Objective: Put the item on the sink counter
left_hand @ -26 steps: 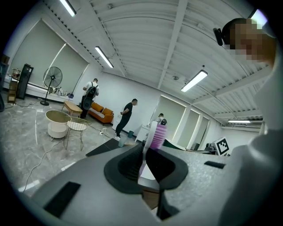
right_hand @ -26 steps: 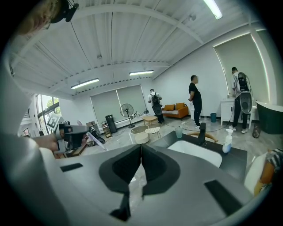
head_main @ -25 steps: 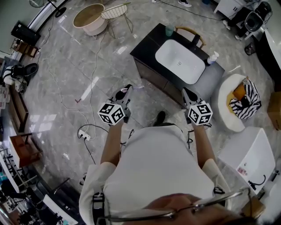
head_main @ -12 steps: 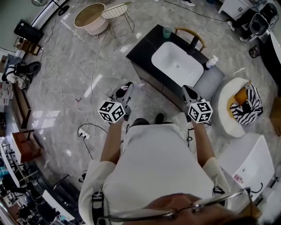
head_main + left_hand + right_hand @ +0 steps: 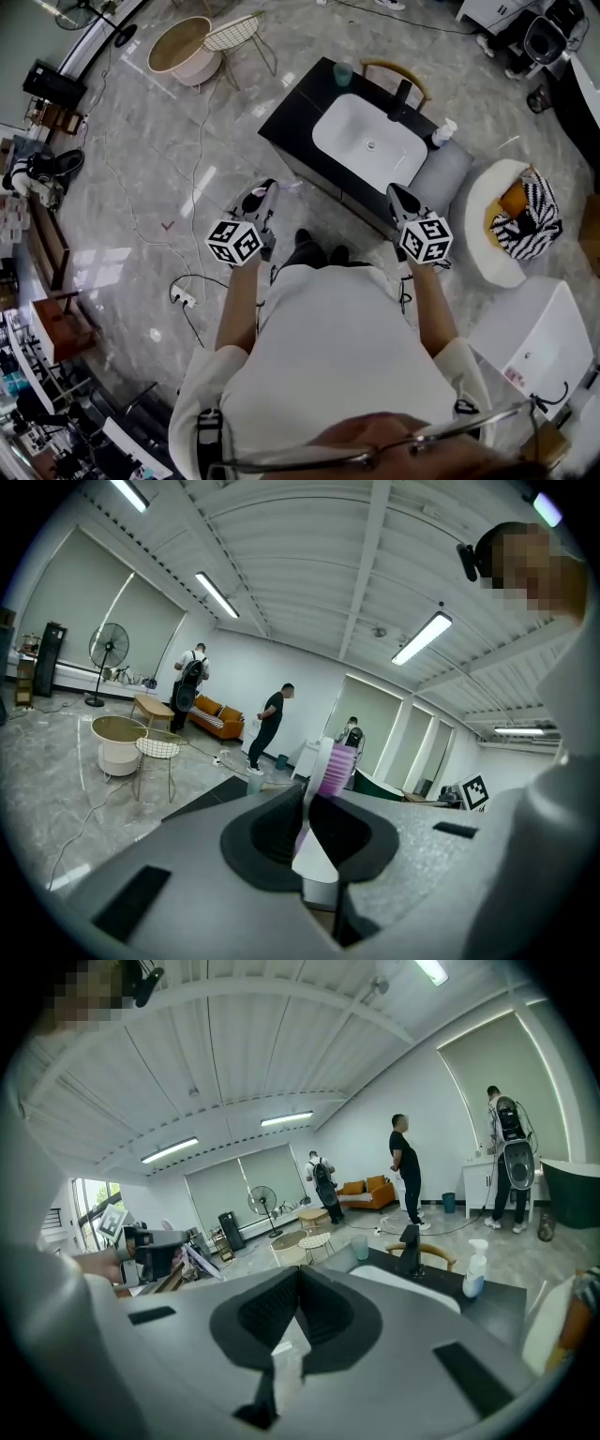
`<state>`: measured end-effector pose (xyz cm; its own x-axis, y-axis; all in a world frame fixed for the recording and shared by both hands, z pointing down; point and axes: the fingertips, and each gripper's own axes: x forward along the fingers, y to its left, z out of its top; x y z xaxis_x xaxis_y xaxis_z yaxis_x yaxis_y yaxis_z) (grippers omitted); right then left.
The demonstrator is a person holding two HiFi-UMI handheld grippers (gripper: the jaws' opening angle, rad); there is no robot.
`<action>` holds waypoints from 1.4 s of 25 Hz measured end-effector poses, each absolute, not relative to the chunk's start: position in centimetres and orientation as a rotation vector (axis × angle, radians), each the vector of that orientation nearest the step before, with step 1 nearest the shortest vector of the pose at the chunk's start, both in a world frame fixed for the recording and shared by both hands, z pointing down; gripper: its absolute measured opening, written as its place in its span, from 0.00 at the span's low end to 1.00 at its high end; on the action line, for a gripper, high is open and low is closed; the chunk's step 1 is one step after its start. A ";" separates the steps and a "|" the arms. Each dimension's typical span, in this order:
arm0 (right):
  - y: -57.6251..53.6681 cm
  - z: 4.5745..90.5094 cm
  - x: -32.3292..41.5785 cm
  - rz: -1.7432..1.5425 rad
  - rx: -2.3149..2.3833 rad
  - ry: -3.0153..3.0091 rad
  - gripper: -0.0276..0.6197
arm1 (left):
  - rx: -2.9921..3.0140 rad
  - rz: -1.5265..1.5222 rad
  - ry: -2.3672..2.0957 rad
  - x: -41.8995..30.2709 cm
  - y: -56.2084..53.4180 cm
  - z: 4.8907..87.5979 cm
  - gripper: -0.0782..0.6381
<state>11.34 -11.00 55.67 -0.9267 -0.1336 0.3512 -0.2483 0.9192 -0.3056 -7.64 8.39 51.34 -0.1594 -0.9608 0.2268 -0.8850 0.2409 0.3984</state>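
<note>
A black sink counter (image 5: 298, 111) with a white basin (image 5: 368, 142) stands ahead of me on the marble floor. My left gripper (image 5: 267, 193) is shut on a toothbrush (image 5: 292, 186) with a white handle. In the left gripper view its purple bristles (image 5: 332, 767) stick up past the closed left gripper (image 5: 307, 795). My right gripper (image 5: 397, 195) hangs near the counter's front right corner. Seen in its own view, the right gripper (image 5: 298, 1273) is shut with nothing in it. Neither gripper is over the counter.
A green cup (image 5: 343, 73), a black faucet (image 5: 403, 94) and a soap bottle (image 5: 439, 131) stand on the counter. A round white tub (image 5: 490, 246) with striped cloth sits to the right. A round table (image 5: 184, 42), a wire chair (image 5: 234, 30) and floor cables (image 5: 180, 296) lie left.
The sink counter has shifted left and down in the head view as the person steps closer. Both grippers keep their pose, the left still holding the toothbrush.
</note>
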 end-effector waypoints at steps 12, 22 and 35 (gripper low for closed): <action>-14.5 56.0 7.1 0.482 0.345 -2.750 0.05 | 1.728 -0.239 -2.043 -12.9 3.5 52.4 0.15; -17.2 55.6 1.2 0.471 0.458 -2.713 0.05 | 1.840 -0.214 -1.914 -20.0 -2.8 53.0 0.15; -21.0 55.6 -2.7 0.473 0.704 -2.636 0.05 | 2.031 -0.134 -1.702 -25.8 -12.1 54.2 0.15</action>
<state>-2.67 -20.96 55.57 -0.8065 -0.4054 0.4303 -0.5298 0.8187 -0.2217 -25.75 -12.09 54.21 0.2205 -0.9483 0.2284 -0.9010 -0.1083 0.4202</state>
